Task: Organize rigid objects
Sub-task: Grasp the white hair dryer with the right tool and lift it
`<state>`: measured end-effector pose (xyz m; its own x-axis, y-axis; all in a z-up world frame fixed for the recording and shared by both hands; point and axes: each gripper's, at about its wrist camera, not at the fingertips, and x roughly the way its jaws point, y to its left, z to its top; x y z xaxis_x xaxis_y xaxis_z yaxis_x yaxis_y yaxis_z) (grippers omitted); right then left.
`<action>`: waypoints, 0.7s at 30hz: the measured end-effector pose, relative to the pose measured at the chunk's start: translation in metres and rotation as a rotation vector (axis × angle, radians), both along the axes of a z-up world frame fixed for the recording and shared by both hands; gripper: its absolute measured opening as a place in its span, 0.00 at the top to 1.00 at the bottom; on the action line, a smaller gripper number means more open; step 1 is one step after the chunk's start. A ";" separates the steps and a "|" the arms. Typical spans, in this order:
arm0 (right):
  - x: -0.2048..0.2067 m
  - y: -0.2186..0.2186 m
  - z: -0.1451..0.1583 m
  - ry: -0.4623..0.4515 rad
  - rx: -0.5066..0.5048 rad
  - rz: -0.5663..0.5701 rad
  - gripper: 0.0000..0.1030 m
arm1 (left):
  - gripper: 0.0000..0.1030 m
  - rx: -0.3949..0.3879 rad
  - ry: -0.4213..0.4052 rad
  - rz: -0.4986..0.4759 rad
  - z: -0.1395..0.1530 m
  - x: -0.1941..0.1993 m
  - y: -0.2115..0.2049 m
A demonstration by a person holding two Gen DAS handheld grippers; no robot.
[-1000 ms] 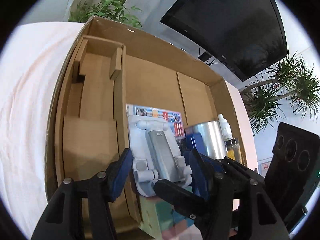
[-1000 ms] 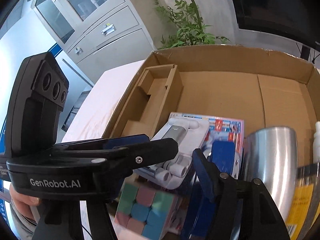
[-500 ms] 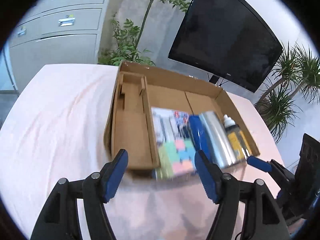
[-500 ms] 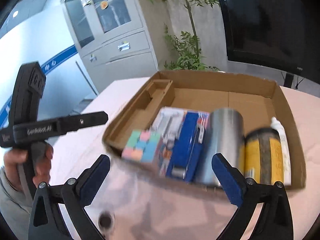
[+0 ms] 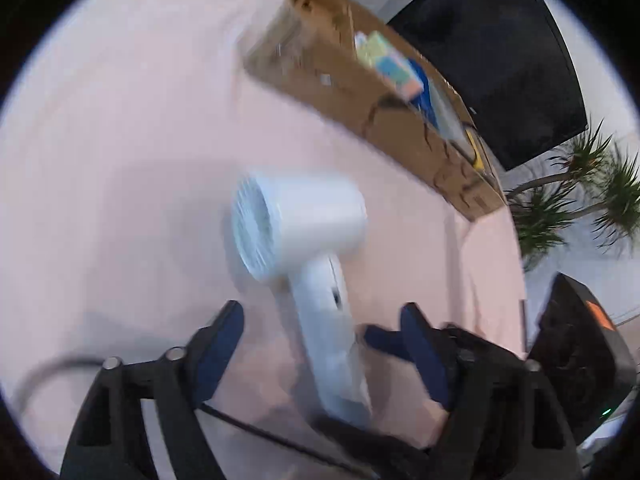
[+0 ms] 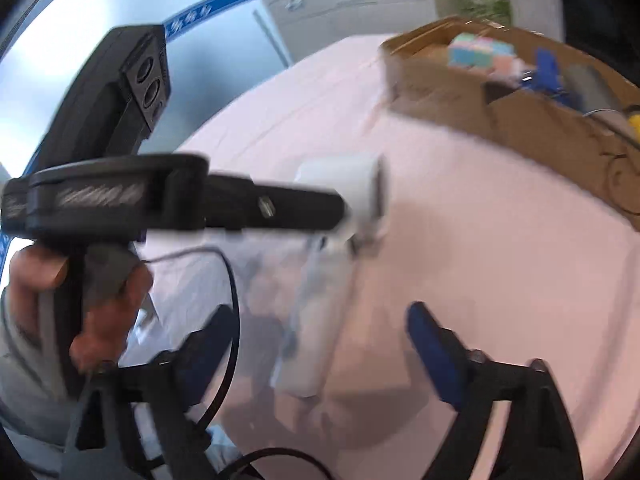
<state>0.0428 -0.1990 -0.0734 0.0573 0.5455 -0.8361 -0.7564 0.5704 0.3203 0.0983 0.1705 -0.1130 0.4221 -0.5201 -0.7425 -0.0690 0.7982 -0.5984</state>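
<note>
One hair dryer, one box.

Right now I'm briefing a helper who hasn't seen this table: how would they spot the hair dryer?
Start at the cardboard box at the far side of the pink tablecloth. Nearer than it, alone on the cloth, lies the hair dryer. It is the only all-white thing: a short fat barrel with a round grille and a long handle.

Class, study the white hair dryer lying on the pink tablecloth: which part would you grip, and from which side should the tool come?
Grip the hair dryer by its slim, straight handle, which points toward the open left tool. Come from above, one finger on each side: the barrel looks too wide to grip.
</note>
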 end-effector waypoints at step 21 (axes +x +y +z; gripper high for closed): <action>0.079 0.018 0.125 -0.298 0.185 -0.243 0.71 | 0.68 0.204 -0.361 -0.078 0.153 0.109 -0.019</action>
<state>0.1222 -0.1806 0.0517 0.4269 0.6254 -0.6532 -0.6820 0.6970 0.2217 0.2076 0.1510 0.0403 0.6392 -0.4190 -0.6449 0.1818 0.8971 -0.4026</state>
